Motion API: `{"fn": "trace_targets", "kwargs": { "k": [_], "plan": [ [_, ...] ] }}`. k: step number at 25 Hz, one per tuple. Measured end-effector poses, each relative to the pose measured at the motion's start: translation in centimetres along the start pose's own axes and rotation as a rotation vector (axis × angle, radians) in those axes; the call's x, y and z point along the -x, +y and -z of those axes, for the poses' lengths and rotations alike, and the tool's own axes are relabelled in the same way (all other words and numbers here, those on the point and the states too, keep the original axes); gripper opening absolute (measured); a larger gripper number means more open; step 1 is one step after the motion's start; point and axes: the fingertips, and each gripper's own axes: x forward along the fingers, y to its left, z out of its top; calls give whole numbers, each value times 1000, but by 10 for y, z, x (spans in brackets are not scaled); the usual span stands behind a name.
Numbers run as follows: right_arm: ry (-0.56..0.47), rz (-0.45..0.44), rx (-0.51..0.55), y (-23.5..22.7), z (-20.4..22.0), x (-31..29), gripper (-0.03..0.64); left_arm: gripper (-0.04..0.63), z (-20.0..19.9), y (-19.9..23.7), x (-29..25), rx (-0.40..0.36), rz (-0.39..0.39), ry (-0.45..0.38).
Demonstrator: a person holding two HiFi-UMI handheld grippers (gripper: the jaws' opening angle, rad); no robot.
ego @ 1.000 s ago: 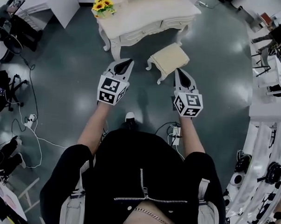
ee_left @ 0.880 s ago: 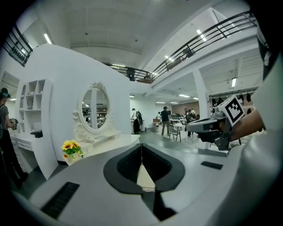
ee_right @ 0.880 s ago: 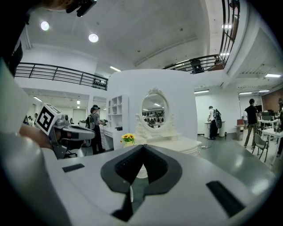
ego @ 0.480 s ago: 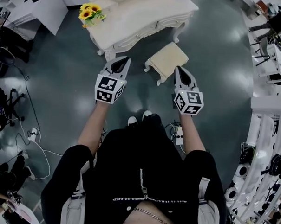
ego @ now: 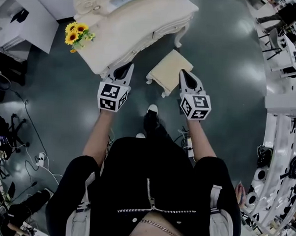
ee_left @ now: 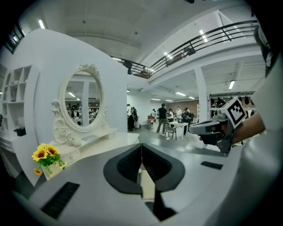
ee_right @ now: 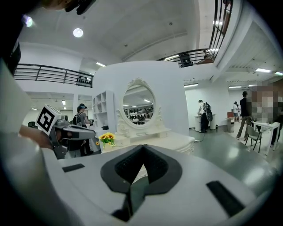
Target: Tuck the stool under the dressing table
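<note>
In the head view a cream dressing table (ego: 142, 27) with a smooth top, a scalloped carved apron and curved legs is standing at 12 o'clock on a glossy dark grey floor (ego: 222, 94). A small bunch of yellow sunflowers (ego: 76, 33) is sitting at its 9 o'clock end. The square cream stool (ego: 170, 71), flat-seated and padded-looking with short curved legs, is standing out on the floor at the table's 5 o'clock. It is near the front edge but not under it, with a strip of floor showing between them. The person, wearing a black zipped jacket (ego: 150, 188), is holding the left gripper (ego: 126, 66) at 11 o'clock and the right gripper (ego: 184, 73) at 1 o'clock. Their pale grey shells are flanking the stool. From above it cannot be told whether the right tip is touching the seat. The left gripper view is showing that gripper's black ribbed pads (ee_left: 132, 163) pressing together with nothing between them, and the right gripper view is showing the same closed, empty jaws. Only these two level views are revealing the oval mirror (ee_left: 83, 103) in its ornate white carved frame, rising from the table before a tall white curved panel (ee_left: 44, 79). Each is also catching the other gripper off to one side. Only the head view is showing the stool whole.
</note>
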Motion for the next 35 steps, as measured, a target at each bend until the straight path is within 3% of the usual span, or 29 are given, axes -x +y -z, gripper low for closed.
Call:
{"fn": "trace_targets", "kwargs": {
  "k": [11,20,29,35],
  "plan": [
    [14,-35,-13,-83,-36,-96,6,21,-40,36,-119,9,-11,20],
    [29,-38,-39,-121,-30,-134,6,21,-43,45,-168,9,-5,36],
    [51,23,-72,-145,-19,-145,8,21,-37,46,-208,10,64,65],
    [88,76,-121,-169,12,-147,8,21,-19,28,-243,0,147,101]
  ]
}}
